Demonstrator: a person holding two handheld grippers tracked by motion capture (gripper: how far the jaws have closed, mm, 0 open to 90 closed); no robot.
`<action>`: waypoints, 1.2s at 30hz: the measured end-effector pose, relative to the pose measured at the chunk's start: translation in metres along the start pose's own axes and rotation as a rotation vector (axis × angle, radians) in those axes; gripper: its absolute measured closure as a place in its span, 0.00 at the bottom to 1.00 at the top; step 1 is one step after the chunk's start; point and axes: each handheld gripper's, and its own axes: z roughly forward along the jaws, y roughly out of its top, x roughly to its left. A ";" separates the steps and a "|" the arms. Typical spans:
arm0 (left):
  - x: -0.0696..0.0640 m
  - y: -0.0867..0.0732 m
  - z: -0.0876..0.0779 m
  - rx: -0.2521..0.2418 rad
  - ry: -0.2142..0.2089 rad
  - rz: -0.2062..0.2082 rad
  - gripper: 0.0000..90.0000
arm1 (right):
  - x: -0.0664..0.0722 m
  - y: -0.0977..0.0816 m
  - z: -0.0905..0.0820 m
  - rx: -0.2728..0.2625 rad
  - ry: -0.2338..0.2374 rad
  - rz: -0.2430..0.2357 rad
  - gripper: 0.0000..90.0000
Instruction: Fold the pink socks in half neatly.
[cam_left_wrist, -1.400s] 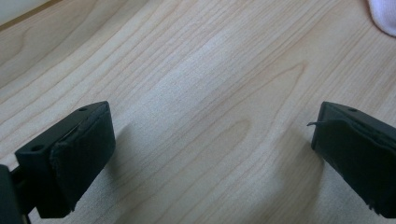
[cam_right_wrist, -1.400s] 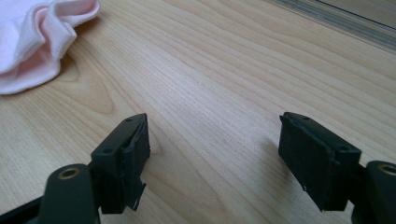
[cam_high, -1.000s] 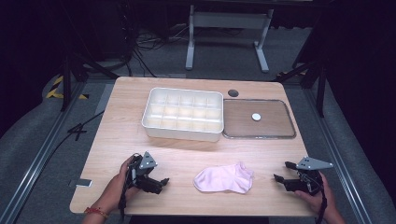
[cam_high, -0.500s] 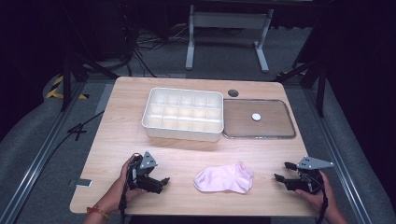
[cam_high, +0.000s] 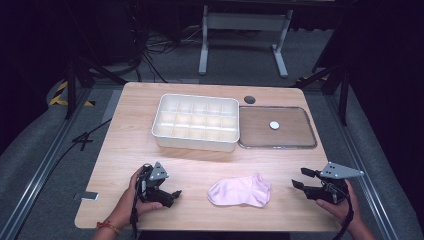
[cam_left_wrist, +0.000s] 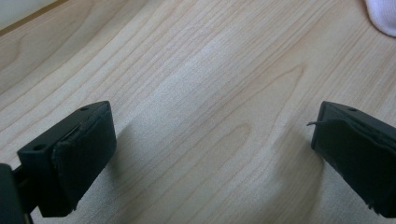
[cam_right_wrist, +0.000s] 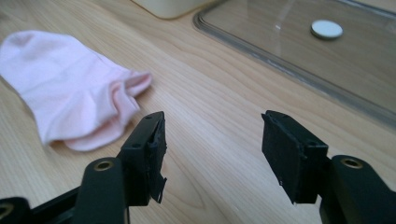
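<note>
On table (cam_high: 125, 150), left gripper (cam_high: 172, 196) is held low, jaws apart; right gripper (cam_high: 298, 178), raised, closing on nothing, sock (cam_right_wrist: 70, 93) seen close.

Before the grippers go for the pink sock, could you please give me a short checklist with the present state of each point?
1. Pink sock lies flat on the table, with nothing on top of it: ok.
2. Right gripper has a gap between its jaws and nothing in it; the jaws have just been closing: ok.
3. Left gripper has its jaws wide apart over bare wood: ok.
4. Sock is apart from both grippers, not yet touched: ok.
5. White divided box has its compartments free: ok.
6. Clear lid lies beside the box, off it: ok.
</note>
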 end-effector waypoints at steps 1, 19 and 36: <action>0.000 0.000 0.000 -0.001 -0.003 -0.004 0.00 | 0.003 0.003 0.000 -0.007 0.007 -0.006 0.45; -0.001 0.001 0.001 -0.003 0.008 -0.002 0.00 | 0.056 0.041 0.042 -0.010 0.147 -0.139 0.65; -0.003 0.005 0.004 -0.007 -0.009 0.019 0.02 | 0.109 0.050 0.097 0.061 0.294 -0.260 0.94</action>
